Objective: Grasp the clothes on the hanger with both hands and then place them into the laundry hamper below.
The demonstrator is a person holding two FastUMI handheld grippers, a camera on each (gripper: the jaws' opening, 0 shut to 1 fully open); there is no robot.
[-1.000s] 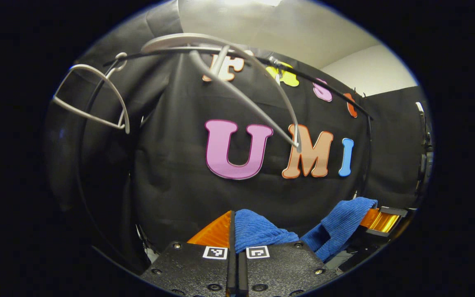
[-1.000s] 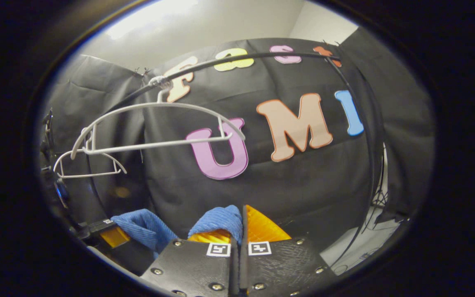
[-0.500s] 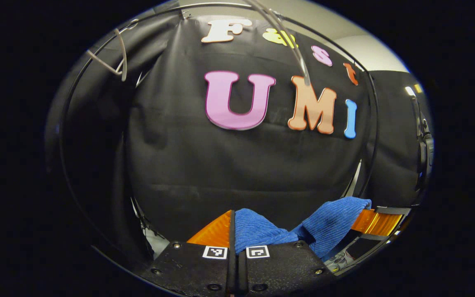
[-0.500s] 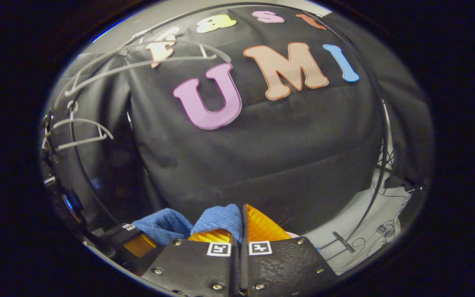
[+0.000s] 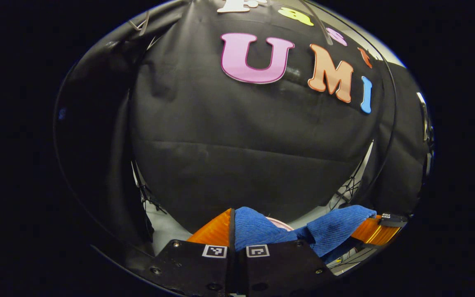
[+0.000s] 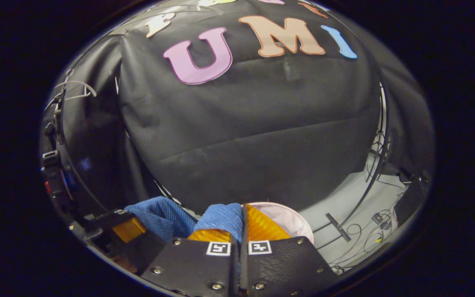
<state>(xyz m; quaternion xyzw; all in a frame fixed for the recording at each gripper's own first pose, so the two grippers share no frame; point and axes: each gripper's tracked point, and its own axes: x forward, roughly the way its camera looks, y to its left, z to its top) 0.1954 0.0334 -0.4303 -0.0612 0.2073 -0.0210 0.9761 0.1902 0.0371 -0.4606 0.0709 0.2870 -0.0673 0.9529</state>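
Observation:
A blue ribbed garment (image 5: 258,231) is pinched between the fingers of my left gripper (image 5: 232,225), which is shut on it. The cloth stretches right to the other gripper (image 5: 375,231), seen farther off. In the right gripper view my right gripper (image 6: 242,222) is shut on the same blue garment (image 6: 221,216), whose other fold (image 6: 159,214) runs left to the left gripper (image 6: 126,229). Just beyond the right gripper's fingers lies the pale pink rim of the laundry hamper (image 6: 287,216); a sliver of the hamper (image 5: 281,224) peeks behind the cloth in the left gripper view. An empty white hanger (image 6: 72,88) hangs high at left.
A black rack tube (image 6: 379,156) arcs down the right side. Cables and small parts (image 6: 357,231) lie on the pale floor at lower right. A dark strap with buckles (image 6: 52,165) hangs at the far left. The black cloth wall stands close ahead.
Both grippers have sunk with the blue garment held between them; the hangers and rail slid up out of the middle of both views, and the floor and pink hamper rim came into sight.

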